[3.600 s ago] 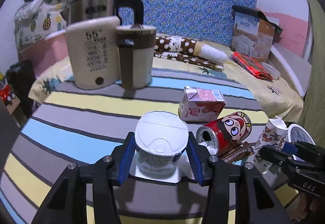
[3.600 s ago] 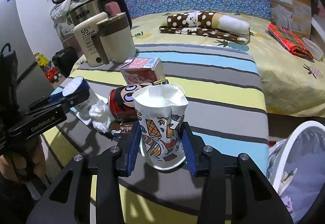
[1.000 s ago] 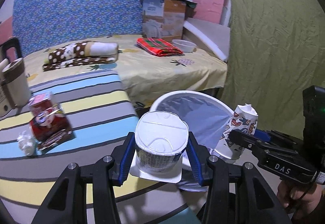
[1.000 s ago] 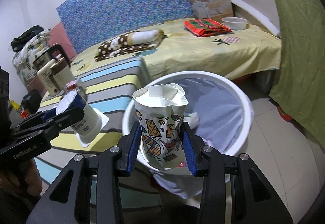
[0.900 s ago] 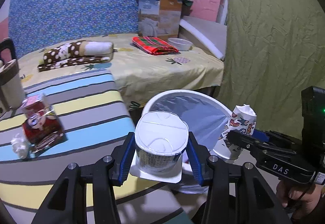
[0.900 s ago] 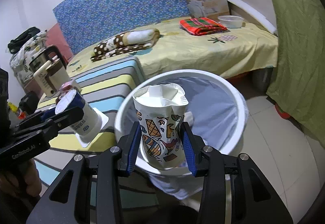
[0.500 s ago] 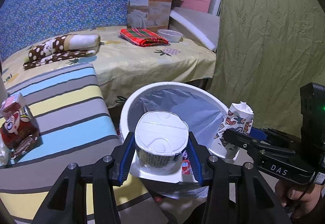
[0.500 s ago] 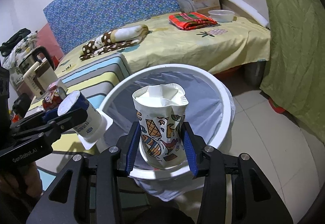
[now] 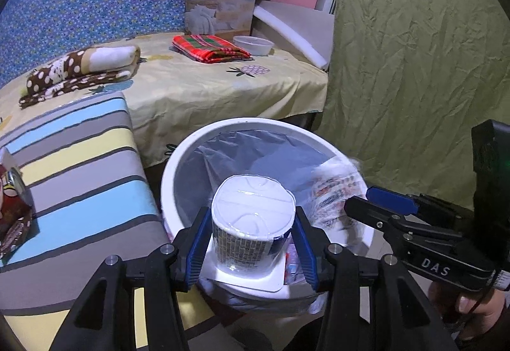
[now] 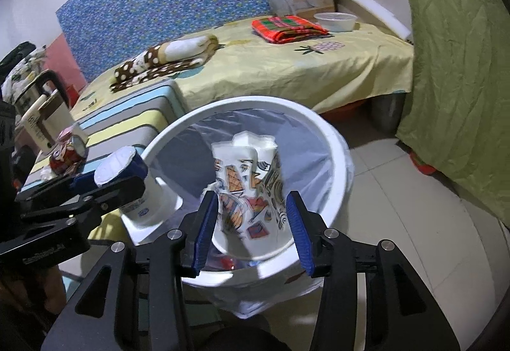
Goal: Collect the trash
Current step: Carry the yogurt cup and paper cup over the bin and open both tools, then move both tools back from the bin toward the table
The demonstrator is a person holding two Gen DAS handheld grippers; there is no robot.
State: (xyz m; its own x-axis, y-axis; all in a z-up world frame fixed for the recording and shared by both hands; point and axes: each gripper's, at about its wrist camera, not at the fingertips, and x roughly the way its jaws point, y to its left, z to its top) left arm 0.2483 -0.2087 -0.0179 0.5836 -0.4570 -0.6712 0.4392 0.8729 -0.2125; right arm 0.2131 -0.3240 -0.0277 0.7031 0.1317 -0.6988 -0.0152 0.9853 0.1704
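A white trash bin (image 9: 197,140) lined with a clear bag stands beside the striped table; it also shows in the right wrist view (image 10: 331,140). My left gripper (image 9: 251,239) is shut on a white yogurt cup (image 9: 251,220), held upside down over the bin's near edge; the cup also shows in the right wrist view (image 10: 143,201). My right gripper (image 10: 251,230) is open over the bin. The crumpled patterned paper cup (image 10: 248,188) is blurred between its fingers, free and falling; it also shows in the left wrist view (image 9: 334,195).
A red can (image 10: 65,156) and a small carton (image 10: 68,131) lie on the striped table (image 9: 79,160). A kettle (image 10: 35,115) stands behind. A bed (image 9: 207,80) with folded cloths lies beyond, and a green curtain (image 9: 414,64) hangs at right.
Both grippers have swung from the table to above the bin. My right gripper has opened and the paper cup has dropped from it. The left gripper keeps hold of the yogurt cup.
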